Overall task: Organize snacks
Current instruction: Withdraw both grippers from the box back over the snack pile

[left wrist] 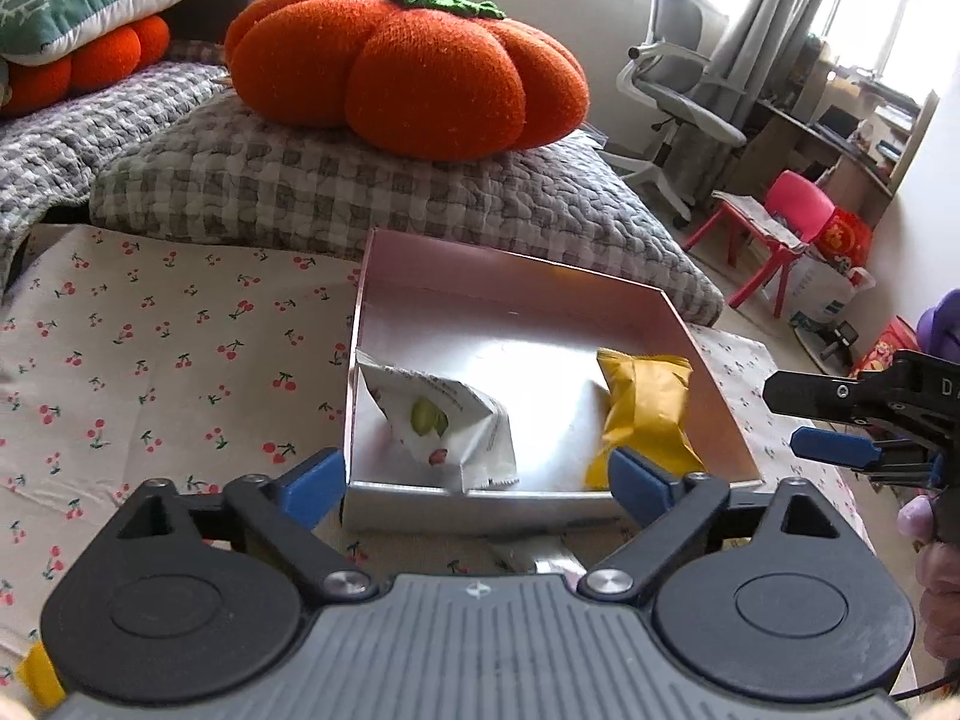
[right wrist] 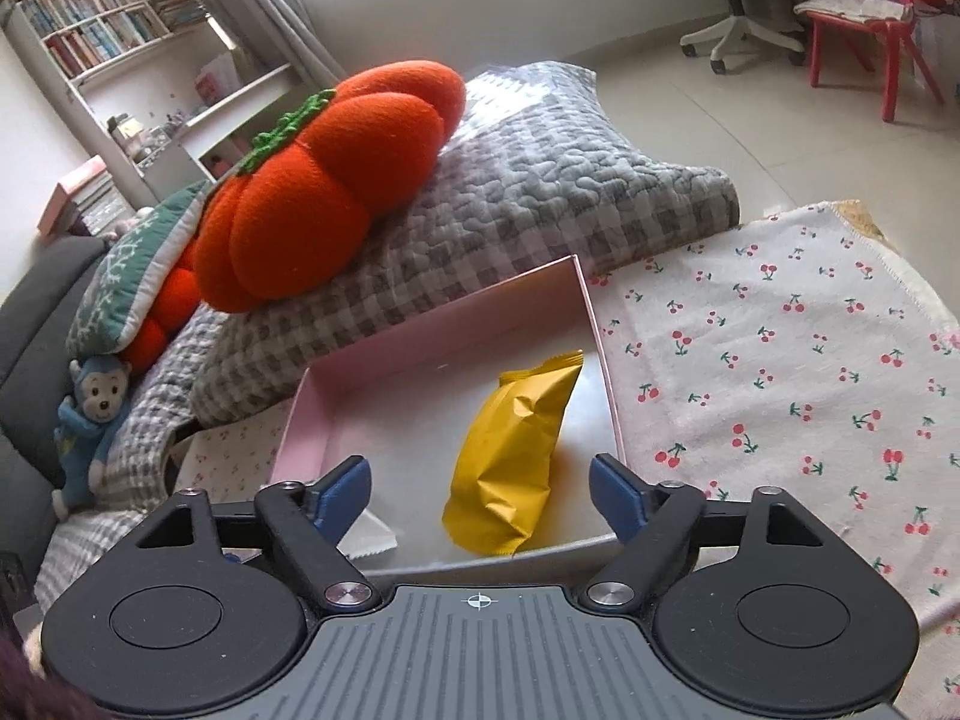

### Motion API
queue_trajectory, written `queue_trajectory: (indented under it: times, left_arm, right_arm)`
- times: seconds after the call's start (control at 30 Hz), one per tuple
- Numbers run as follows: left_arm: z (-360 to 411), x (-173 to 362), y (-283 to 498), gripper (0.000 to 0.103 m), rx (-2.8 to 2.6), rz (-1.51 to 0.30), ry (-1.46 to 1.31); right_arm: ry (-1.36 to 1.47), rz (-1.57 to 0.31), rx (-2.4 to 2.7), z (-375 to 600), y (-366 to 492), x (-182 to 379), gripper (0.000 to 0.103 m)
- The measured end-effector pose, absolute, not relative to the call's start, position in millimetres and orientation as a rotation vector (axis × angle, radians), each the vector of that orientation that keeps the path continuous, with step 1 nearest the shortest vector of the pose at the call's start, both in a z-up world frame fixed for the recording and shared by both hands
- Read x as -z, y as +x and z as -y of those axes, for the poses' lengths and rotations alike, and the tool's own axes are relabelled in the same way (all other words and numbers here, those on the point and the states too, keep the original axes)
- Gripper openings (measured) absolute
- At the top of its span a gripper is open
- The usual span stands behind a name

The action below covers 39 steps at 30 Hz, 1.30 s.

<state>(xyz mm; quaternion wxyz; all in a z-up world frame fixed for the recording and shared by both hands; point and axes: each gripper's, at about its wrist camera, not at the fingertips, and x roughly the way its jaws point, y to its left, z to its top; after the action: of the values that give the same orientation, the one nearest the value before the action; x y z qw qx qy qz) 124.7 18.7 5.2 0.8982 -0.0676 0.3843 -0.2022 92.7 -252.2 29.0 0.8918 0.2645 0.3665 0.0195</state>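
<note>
pink box (left wrist: 714, 384) sits open on the cherry-print cloth (left wrist: 150, 336) over the bench, just in front of a grey checked quilt (left wrist: 336, 186). two snack packets lie inside it: a white packet (left wrist: 444, 426) with fruit print against the near left corner, tilted up on its edge, and a yellow packet (right wrist: 516, 450) along the right wall. the packets are apart, bare box floor between them.

left tongs (left wrist: 477, 483) wide, blue pads on either side of the box's near wall, nothing between them being pressed. right tongs (right wrist: 480, 489) also wide, hanging over the near end of the yellow packet, pads clear of it on both sides.

orange pumpkin cushion (left wrist: 408, 66) rests on the quilt behind the box. a small blue monkey toy (right wrist: 90, 420) sits off to the left.
</note>
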Motion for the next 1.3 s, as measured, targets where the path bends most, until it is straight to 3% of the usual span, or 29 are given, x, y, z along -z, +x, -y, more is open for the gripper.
queue_trajectory:
  times: [0.17, 0.97, 1.3]
  left_arm:
    - [-22.0, -15.6, 112.8, 0.102, 0.413, -0.787, -0.112]
    - [-57.8, 14.9, 34.2, 0.103, 0.368, -0.798, -0.008]
    - [-60.7, 30.8, 0.2, 0.103, 0.412, -0.7, 0.099]
  right_arm:
    - [0.532, -0.77, -0.065, 250.7, 75.2, -35.3, 0.088]
    - [0.328, -0.765, -0.121, 215.5, -21.5, -5.0, 0.096]
    - [0.116, -0.738, -0.169, 192.1, -52.9, 18.8, 0.097]
